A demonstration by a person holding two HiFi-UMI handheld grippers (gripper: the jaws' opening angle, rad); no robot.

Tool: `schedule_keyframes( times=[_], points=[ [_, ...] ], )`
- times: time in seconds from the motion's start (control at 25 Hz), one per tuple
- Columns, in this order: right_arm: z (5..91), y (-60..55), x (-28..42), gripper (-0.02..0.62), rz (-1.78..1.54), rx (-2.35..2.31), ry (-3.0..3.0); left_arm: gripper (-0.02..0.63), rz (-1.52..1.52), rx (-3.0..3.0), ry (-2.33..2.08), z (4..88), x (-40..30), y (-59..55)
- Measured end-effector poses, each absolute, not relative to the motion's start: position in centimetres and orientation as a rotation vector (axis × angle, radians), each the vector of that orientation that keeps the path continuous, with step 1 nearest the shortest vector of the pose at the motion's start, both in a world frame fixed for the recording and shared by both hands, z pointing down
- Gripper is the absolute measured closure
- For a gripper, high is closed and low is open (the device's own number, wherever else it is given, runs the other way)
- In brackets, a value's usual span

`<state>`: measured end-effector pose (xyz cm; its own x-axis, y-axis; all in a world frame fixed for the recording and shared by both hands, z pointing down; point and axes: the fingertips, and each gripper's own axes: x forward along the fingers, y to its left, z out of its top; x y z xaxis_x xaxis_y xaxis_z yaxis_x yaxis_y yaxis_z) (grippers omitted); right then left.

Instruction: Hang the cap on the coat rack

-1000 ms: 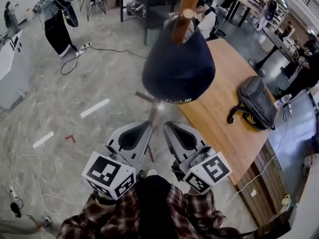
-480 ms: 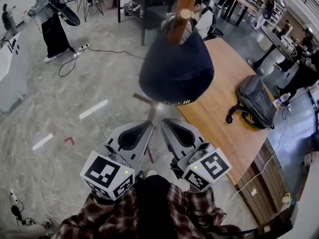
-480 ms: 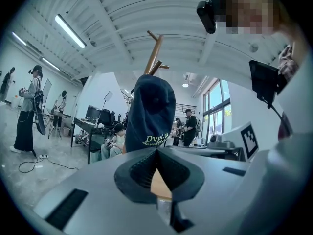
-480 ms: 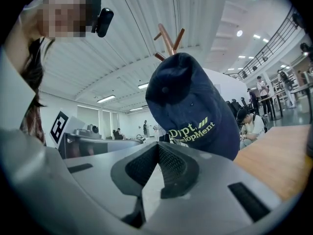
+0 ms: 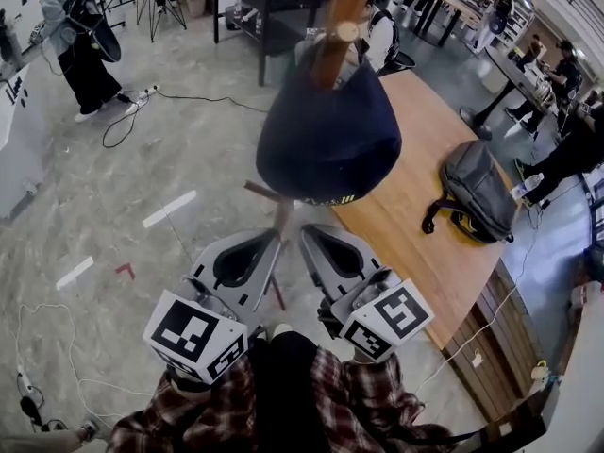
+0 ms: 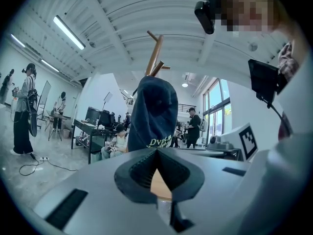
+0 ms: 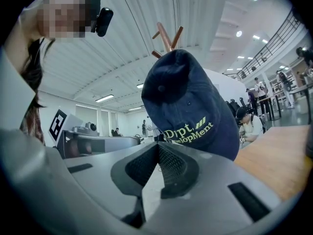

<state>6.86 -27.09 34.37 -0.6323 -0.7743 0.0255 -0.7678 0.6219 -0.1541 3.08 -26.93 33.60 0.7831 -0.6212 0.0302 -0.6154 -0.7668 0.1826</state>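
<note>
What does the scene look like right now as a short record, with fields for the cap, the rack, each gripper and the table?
cap: dark blue cap with light lettering, hanging on a peg, held by neither gripper
coat rack: wooden coat rack, its peg end showing above the cap
left gripper: left gripper below the cap, jaws together, nothing between them
right gripper: right gripper beside the left one, jaws together, nothing between them
table: wooden table to the right, with a grey backpack lying on it
task state: cap looks hung
</note>
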Motion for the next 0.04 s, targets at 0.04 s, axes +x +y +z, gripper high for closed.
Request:
schedule_keyframes(
  times=[0.04],
  points=[
    [34.37,-27.21,6.86,0.584,-0.235,-1.329,2.788,0.595,-0.050,2.793,-0.980,33.46,2.96,-27.03]
  ],
)
